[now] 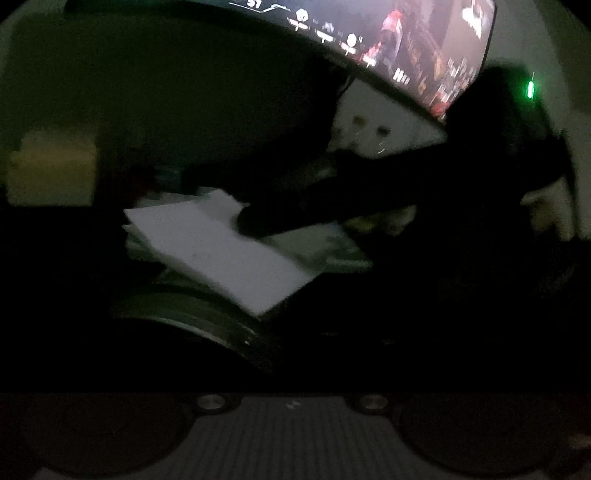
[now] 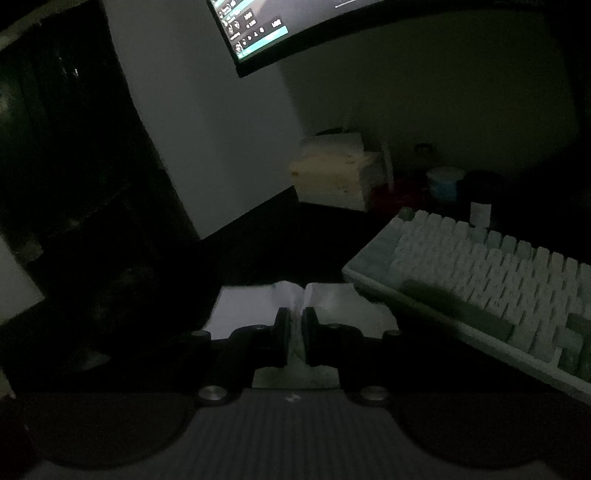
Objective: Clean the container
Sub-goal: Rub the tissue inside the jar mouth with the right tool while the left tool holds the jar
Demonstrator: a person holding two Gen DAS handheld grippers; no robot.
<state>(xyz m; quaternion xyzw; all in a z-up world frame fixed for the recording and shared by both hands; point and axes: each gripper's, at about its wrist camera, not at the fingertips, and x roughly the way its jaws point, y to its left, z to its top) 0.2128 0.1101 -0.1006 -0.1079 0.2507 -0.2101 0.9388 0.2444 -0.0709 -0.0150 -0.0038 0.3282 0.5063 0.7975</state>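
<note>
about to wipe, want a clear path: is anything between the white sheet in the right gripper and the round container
Nothing visible does. The right gripper pinches the white sheet, whose lower edge overlaps the rim of the round container in the left wrist view. Too dark to tell whether they touch.

Both wrist views look forward and slightly down over a dark desk, sharing the white paper point(image 1: 218, 251) and monitor point(image 2: 280, 26).
</note>
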